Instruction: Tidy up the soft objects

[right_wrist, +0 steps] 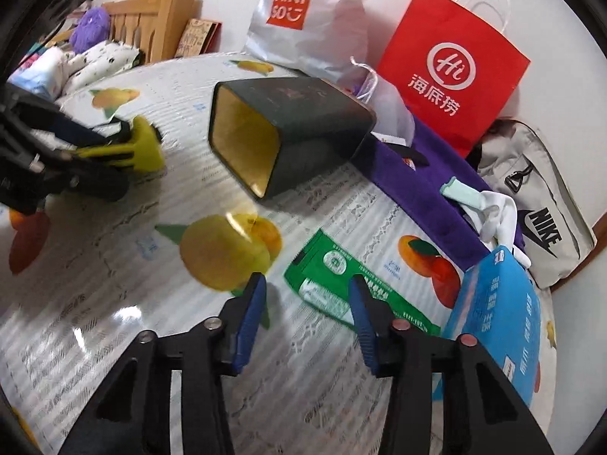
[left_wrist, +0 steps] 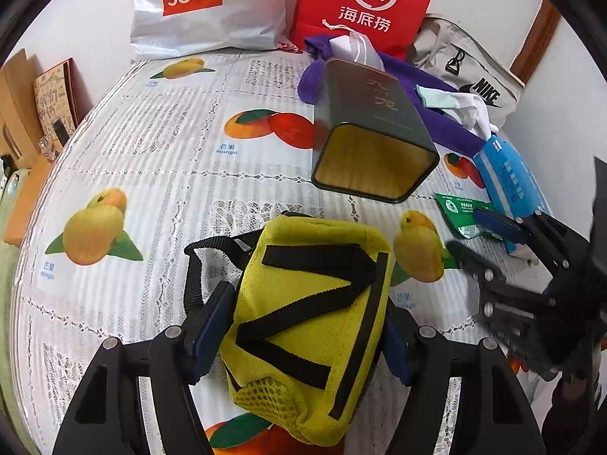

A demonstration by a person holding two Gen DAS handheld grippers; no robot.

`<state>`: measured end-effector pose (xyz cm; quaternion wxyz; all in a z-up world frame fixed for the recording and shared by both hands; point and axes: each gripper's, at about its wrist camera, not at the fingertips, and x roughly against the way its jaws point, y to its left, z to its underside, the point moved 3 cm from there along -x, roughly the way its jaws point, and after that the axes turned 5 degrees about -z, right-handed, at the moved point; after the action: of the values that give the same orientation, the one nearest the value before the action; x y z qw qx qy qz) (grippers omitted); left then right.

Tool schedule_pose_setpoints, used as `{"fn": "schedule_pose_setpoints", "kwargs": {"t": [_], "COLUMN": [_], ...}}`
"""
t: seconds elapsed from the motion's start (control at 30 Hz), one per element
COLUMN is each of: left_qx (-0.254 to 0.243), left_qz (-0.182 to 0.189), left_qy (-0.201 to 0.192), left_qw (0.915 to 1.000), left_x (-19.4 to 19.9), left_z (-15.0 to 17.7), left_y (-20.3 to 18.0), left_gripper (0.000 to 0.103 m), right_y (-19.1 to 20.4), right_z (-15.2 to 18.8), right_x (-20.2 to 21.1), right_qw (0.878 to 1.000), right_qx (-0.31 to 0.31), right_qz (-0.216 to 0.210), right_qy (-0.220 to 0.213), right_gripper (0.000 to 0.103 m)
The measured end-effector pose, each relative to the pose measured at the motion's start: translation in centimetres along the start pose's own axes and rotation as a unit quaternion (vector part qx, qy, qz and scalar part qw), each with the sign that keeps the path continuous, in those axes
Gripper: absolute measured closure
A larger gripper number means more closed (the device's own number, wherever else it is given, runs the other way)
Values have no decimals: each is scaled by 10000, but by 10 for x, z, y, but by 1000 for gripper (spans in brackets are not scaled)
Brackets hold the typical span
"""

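A yellow fabric pouch (left_wrist: 307, 322) with black straps sits between the fingers of my left gripper (left_wrist: 307, 295), which is shut on its two sides. The right wrist view shows that pouch (right_wrist: 144, 148) held at the left, just over the mango-print tablecloth (right_wrist: 114, 303). My right gripper (right_wrist: 306, 278) stands open with nothing pinched. A green packet (right_wrist: 341, 276) lies flat on the cloth just past its right finger. In the left wrist view the right gripper (left_wrist: 464, 229) is at the right edge, beside the green packet (left_wrist: 455, 212).
A dark square tin (left_wrist: 373, 129) with a gold inside lies on its side mid-table. Behind it are a purple cloth (left_wrist: 447, 125), white socks (left_wrist: 470, 110), a blue tissue pack (right_wrist: 497, 311), a grey Nike bag (right_wrist: 542, 204), a red paper bag (right_wrist: 447, 64) and a white Miniso bag (left_wrist: 205, 7).
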<state>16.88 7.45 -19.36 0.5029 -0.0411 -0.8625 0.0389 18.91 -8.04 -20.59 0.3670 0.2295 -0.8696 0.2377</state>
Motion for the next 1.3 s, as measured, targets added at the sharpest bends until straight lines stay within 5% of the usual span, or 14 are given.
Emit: {"fn": "schedule_pose_setpoints", "kwargs": {"t": [0.07,0.17,0.47,0.7,0.97,1.07,1.13,1.3], "left_qx": [-2,-2,74,125,118,76,53,10], "left_qz": [-1,-11,31,122,154,157,165,190], "left_qy": [7,15,60,106,170,191,213,230], "left_qw": [10000,10000,9999,9998,9997,9997,9996,9996], "left_x": [0,0,4,10,14,14,13,13], "left_z": [0,0,5,18,28,30,30,31], "left_y": [0,0,-3,-13,-26,-31,-34,-39], "left_gripper": [33,33,33,33,33,33,33,32], "right_y": [-5,-11,9,25,7,-2,-7,-27], "right_z": [-2,-3,-2,50,117,130,137,145], "right_x": [-5,-8,43,80,104,112,117,119], "right_qw": [9999,9993,9966,9959,9903,9873,9854,9748], "right_qx": [-119,-308,-378,-289,-985,-1228,-1405,-2053], "right_qz": [12,-130,-699,-851,-779,-785,-754,-657], "right_qy": [73,141,-195,107,589,627,596,572], "right_gripper": [90,100,101,100,98,75,35,32]}}
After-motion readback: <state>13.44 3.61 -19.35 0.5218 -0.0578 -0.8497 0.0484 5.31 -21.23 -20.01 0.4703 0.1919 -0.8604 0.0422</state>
